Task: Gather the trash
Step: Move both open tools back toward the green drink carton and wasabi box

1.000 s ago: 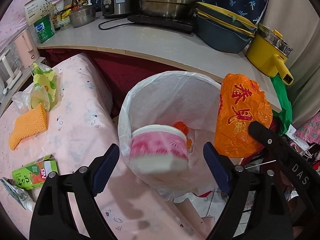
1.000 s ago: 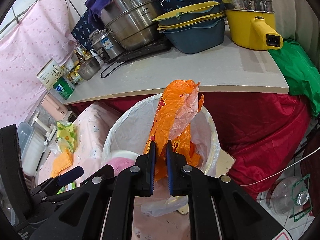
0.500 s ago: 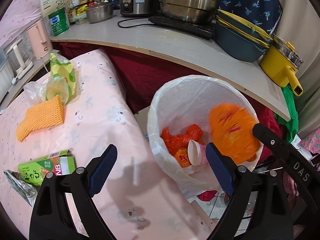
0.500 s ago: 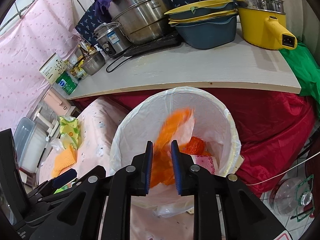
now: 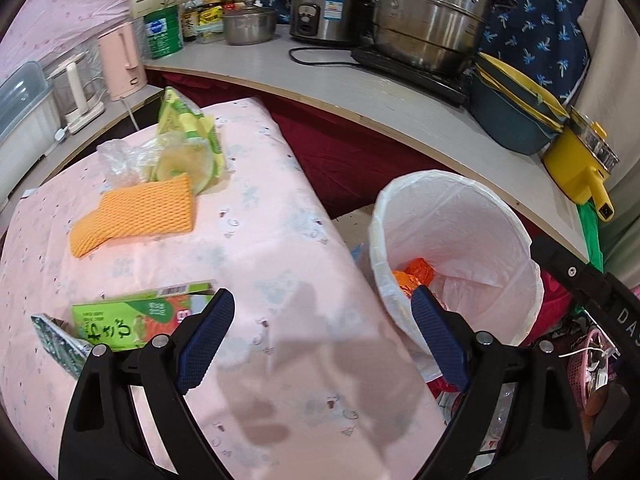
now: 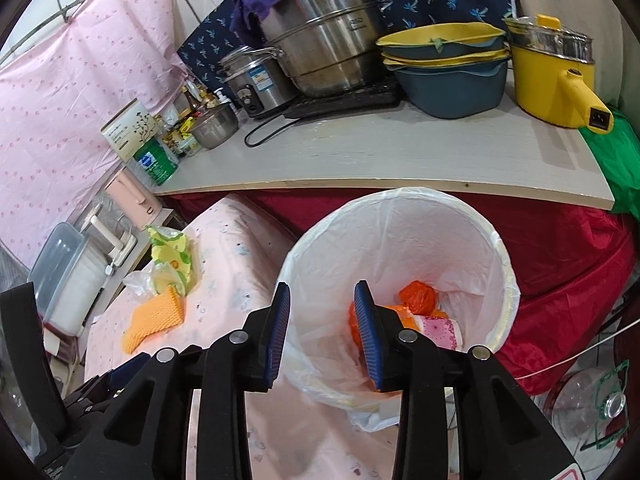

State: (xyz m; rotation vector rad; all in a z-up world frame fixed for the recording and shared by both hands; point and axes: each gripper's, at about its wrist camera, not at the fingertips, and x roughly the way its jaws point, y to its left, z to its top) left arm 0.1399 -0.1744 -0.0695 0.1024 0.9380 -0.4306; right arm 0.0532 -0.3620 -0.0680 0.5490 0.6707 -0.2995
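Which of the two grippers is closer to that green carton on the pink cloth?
Left. The left gripper hangs open just beside the green carton; the right gripper, jaws opening and empty, is over the bin.

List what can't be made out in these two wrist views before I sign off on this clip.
- Bin bottom: right view, right claw finger covers part of the orange bags.
- Green carton: left view, left claw finger overlaps its right end.
- Silvery wrapper: left view, print too small to read.
- Counter bottles: labels too small.
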